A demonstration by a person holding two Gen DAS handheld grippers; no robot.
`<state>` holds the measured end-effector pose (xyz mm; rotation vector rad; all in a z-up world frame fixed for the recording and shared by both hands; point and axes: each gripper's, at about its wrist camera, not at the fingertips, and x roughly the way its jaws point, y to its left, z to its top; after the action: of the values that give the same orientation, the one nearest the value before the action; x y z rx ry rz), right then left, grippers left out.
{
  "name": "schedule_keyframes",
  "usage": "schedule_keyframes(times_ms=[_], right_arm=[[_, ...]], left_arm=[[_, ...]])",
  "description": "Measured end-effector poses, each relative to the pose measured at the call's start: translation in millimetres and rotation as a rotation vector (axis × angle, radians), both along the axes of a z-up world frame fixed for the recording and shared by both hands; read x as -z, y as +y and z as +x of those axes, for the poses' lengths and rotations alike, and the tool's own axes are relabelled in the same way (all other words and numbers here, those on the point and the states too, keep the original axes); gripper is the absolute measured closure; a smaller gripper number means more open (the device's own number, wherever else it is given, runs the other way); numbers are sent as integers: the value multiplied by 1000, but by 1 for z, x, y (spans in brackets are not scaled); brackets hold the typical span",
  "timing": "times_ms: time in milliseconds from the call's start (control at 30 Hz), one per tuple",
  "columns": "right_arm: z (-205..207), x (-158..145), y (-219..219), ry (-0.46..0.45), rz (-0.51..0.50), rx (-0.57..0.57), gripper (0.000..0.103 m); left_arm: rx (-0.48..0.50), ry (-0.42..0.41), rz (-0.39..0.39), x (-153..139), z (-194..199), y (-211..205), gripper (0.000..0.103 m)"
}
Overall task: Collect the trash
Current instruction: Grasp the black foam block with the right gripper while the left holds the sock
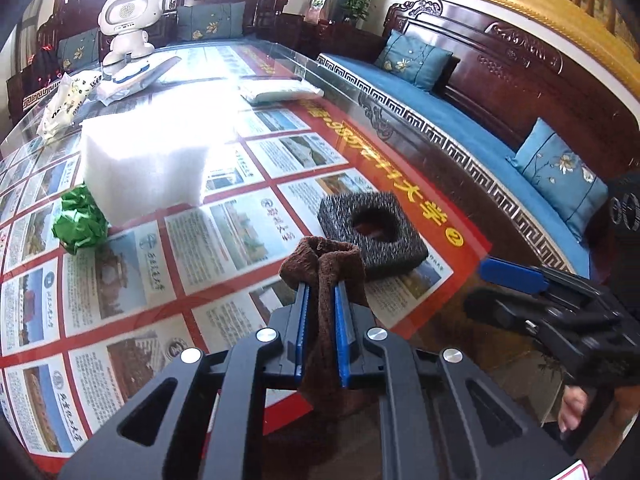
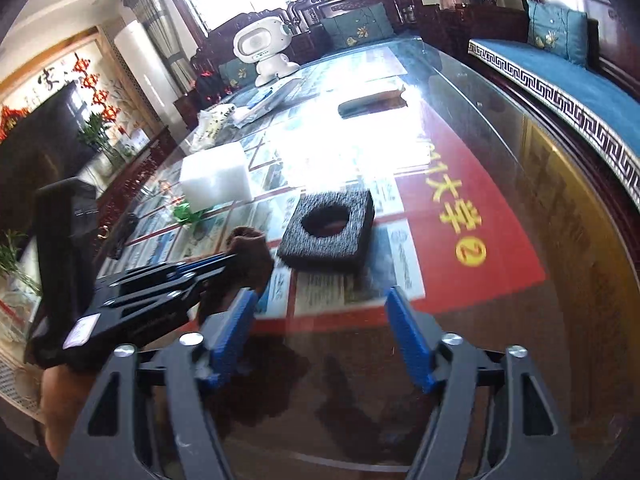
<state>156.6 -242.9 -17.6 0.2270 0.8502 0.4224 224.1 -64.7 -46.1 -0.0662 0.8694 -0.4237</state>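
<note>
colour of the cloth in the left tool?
Dark brown cloth, clearest in the left wrist view.

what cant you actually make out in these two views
- Lower end of the brown cloth: left wrist view, hidden behind the left gripper shut on it.
- Top of the white foam block: both views, washed out by window glare.
- Inside the hole of the black foam square: too dark.
- Print on the packets beside the toy robot: too small.
- Any bin: in neither view.
</note>
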Motion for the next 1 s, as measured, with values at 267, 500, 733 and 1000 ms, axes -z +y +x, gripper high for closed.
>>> schedule_keyframes(times_ms=[267, 500, 733, 1000], right_arm=[[32, 10, 8, 50, -9, -7, 54], [69, 21, 4, 103, 21, 28, 66], [93, 16, 11, 110, -9, 38, 57], [118, 18, 28, 159, -78, 34, 57]], left_arm=[[-9, -2, -17, -2, 18, 10, 90], [-21, -4, -37, -3, 29, 15, 90], [-31, 2, -36, -1, 32, 17, 90], [-40, 4, -41, -1, 35, 17, 90]])
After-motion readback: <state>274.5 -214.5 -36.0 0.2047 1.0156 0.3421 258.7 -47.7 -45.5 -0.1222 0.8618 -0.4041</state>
